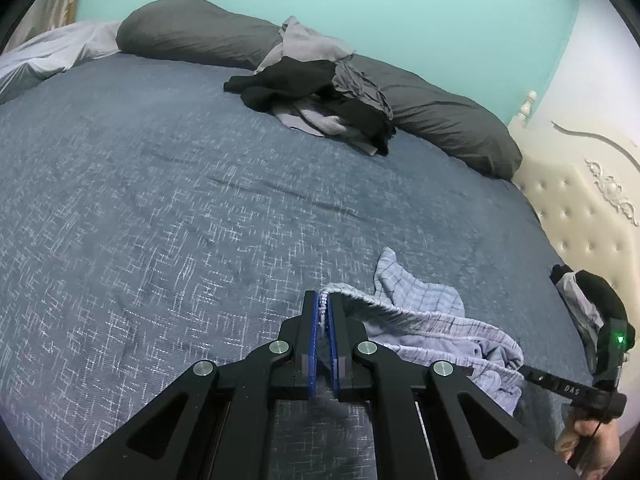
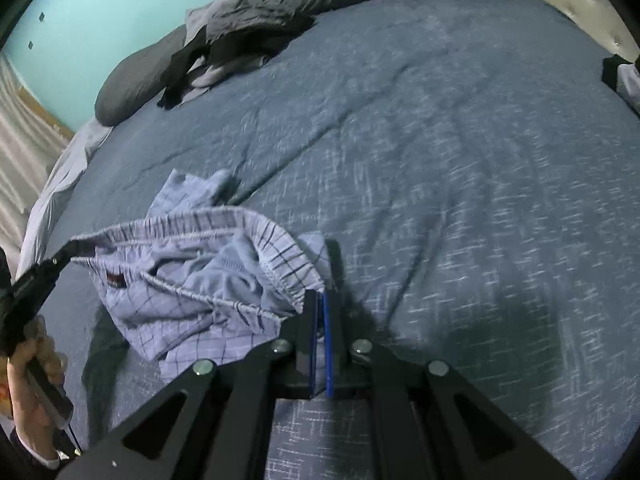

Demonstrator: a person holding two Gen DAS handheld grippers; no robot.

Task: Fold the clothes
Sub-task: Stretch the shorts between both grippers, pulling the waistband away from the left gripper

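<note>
Pale blue checked shorts point(image 2: 192, 276) sag crumpled over the bed's point(image 1: 160, 200) near edge, waistband stretched between two grippers. The left gripper point(image 1: 323, 300) pinches one waistband end, jaws closed on the cloth; the right gripper point(image 2: 320, 300) clamps the other end, tilted steeply down.

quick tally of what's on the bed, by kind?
Dark grey pillows: 2
Heaps of unfolded clothes: 1
Plaid shorts, held by left gripper and right gripper: 1
Dark garment at bed edge: 1
Total: 5
</note>
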